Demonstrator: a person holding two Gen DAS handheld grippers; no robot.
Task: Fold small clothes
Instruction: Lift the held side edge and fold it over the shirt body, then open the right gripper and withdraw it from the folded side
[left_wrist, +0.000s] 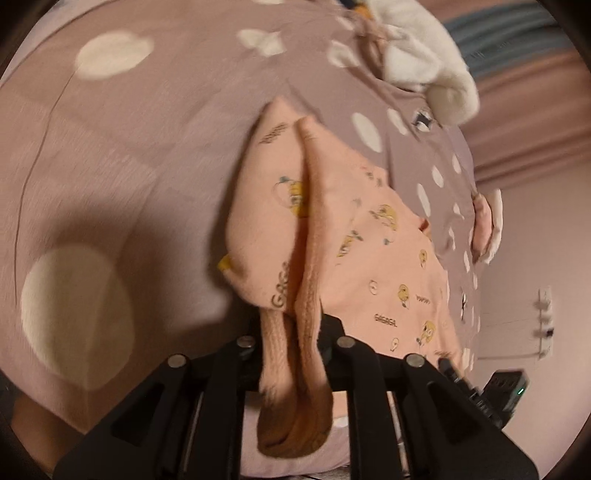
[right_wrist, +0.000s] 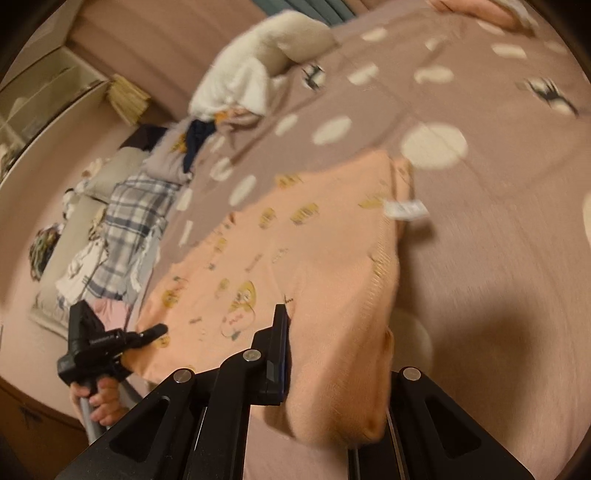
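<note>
A small peach garment (right_wrist: 295, 251) with yellow cartoon prints lies on the mauve spotted bedcover (right_wrist: 498, 240). Its ribbed cuff hangs between the fingers of the left gripper (left_wrist: 295, 332), probably pinched, though blur hides the pads. The right gripper (right_wrist: 332, 369) is clamped on a bunched fold. White plush (right_wrist: 258, 62) lies beyond.

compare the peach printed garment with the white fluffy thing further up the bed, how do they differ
The peach garment carries small yellow cartoon prints and lettering; the white fluffy item is plain. The peach garment lies spread fairly flat, its near edges in the left gripper and the right gripper; the white fluffy item sits bunched in a heap, untouched. Both rest on the dotted mauve bedcover.
</note>
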